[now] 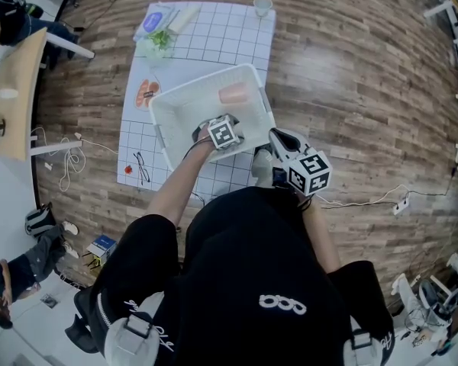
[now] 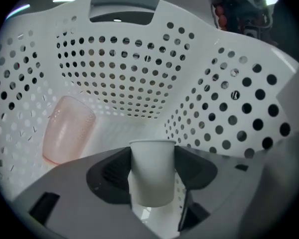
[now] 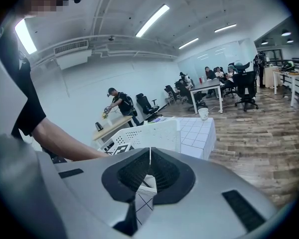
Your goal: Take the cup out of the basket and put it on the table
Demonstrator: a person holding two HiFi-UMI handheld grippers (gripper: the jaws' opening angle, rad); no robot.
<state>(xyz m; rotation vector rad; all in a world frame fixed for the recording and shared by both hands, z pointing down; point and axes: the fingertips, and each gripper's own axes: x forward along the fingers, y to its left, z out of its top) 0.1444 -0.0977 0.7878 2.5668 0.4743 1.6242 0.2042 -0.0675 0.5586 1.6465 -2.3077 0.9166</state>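
Left gripper (image 2: 152, 166): reaches down inside the basket (image 1: 168, 109), jaws closed on the sides of the white cup (image 2: 150, 180), one pad on each flank so the thin wall is squeezed evenly.
White cup: inside the basket, between the left jaws, rim toward 12 o'clock in the left gripper view; whether its base is clear of the basket floor cannot be told.
Grip height: the pads sit on the upper body just under the rim, probably because that is the stiffest part of a paper cup.
Pink cup (image 2: 67, 128): lies on its side on the basket floor at 10 o'clock from the white cup, apart from it, so it should not snag the lift.
Right gripper (image 3: 149, 169): jaws shut on nothing, parked outside the basket at its 4 o'clock corner in the head view, likely kept out of the working hand's way.
Table (image 1: 214, 36): bare gridded surface at 12 o'clock beyond the basket offers a set-down place; another cup (image 1: 262, 5) stands at its far edge.
Step in hand: grasp made; the lift over the perforated wall is not yet done.
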